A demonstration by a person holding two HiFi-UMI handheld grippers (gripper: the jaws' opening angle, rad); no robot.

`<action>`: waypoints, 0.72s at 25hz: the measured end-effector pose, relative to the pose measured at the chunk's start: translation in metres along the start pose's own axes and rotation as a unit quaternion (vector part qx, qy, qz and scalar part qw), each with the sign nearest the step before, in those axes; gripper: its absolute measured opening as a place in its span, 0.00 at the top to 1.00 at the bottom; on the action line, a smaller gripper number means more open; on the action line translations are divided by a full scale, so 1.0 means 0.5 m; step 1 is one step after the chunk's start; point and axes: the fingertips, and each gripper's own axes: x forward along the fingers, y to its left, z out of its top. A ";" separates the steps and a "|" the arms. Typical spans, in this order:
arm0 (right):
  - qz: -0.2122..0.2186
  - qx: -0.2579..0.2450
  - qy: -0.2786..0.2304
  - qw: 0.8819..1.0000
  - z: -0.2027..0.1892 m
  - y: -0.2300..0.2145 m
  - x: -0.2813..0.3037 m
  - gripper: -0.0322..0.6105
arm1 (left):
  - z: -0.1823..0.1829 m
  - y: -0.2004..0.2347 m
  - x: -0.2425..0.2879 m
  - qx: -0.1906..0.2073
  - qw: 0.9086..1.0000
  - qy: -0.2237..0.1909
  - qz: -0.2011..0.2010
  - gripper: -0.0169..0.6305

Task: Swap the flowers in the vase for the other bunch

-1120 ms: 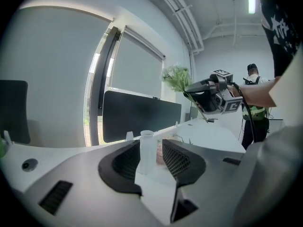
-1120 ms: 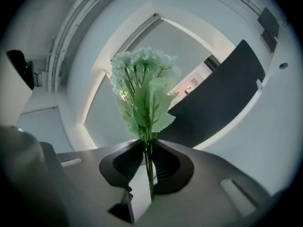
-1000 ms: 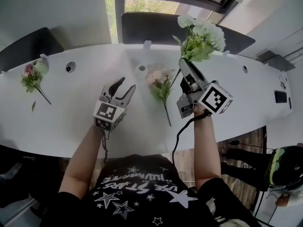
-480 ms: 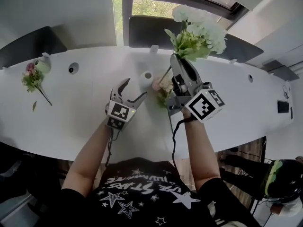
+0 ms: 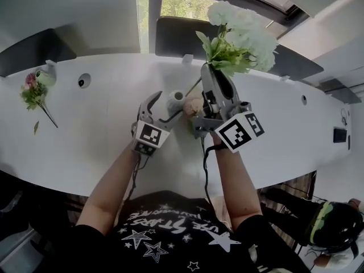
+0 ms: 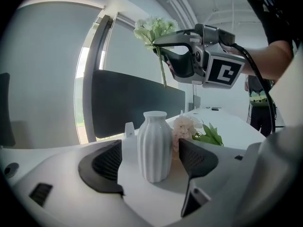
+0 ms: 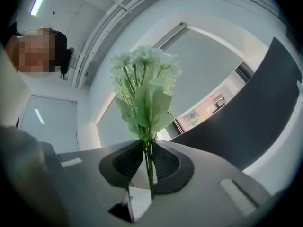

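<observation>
Holding white flower bunch (image 5: pixel 242 36) aloft over table (image 5: pixel 102 124): right hand-held gripper (image 7: pixel 147 150), pinched on stems. Left hand-held gripper (image 5: pixel 169 103) spread, jaws just been opening; white vase (image 6: pixel 154 145) upright between pads, untouched, mid-table. Pink bunch (image 5: pixel 193 106) lying on table just beside vase.

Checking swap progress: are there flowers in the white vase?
No: the white vase has a bare mouth, and the pink bunch lies on the table beside it.
</observation>
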 end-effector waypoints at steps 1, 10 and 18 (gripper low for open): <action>0.002 -0.001 0.000 1.000 0.000 0.000 0.000 0.86 | 0.003 -0.003 0.003 0.002 1.000 -0.001 -0.002 0.42; 0.008 0.003 0.014 1.000 -0.022 -0.016 0.006 0.86 | 0.019 -0.018 0.030 0.024 1.000 -0.010 0.000 0.42; 0.013 -0.014 0.019 1.000 -0.035 -0.012 0.010 0.86 | 0.020 -0.027 0.051 0.031 0.999 -0.004 -0.005 0.42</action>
